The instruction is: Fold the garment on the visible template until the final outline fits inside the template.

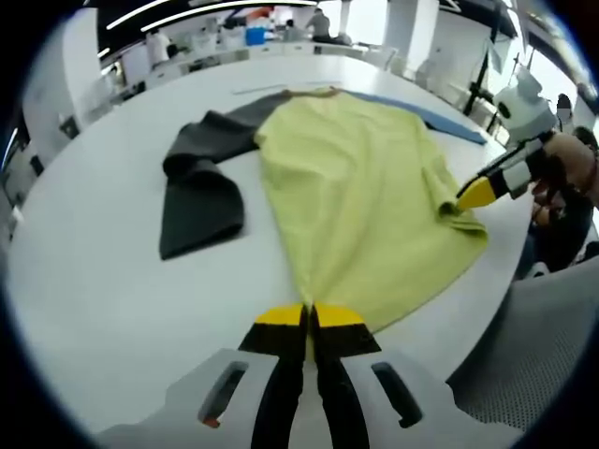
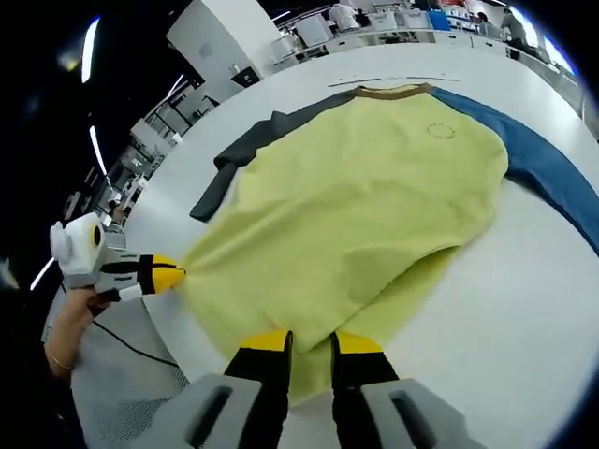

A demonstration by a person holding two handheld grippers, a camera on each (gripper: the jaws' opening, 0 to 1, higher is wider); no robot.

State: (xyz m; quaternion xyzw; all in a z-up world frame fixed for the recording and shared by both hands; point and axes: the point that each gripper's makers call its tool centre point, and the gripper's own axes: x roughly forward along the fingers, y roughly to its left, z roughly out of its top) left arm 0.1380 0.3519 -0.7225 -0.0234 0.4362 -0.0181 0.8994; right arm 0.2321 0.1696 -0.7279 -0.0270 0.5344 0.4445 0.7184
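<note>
A yellow shirt [image 2: 360, 201] with one grey sleeve [image 2: 245, 154] and one blue sleeve [image 2: 552, 178] lies spread flat on a big white table [image 2: 505, 309], its brown collar [image 2: 388, 91] at the far side and its hem at the near edge.

In the left gripper view, the left gripper [image 1: 309, 316] has its yellow-tipped jaws pressed together on the hem of the shirt [image 1: 356, 206], with the cloth pinched between them. The grey sleeve [image 1: 201, 192] lies out to the side, bent back on itself on the table [image 1: 103, 299]. The right gripper [image 1: 475, 195] comes in from the right and its yellow tip touches a bunched corner of the hem.

In the right gripper view, the right gripper [image 2: 311, 342] sits over the hem with a narrow gap between its jaws and cloth running in between them; it seems to be gripping it. The left gripper [image 2: 168, 275] shows at the left, held by a hand [image 2: 80, 313], its tip on the other hem corner.

Desks and shelves [image 2: 374, 21] stand in the room beyond.
</note>
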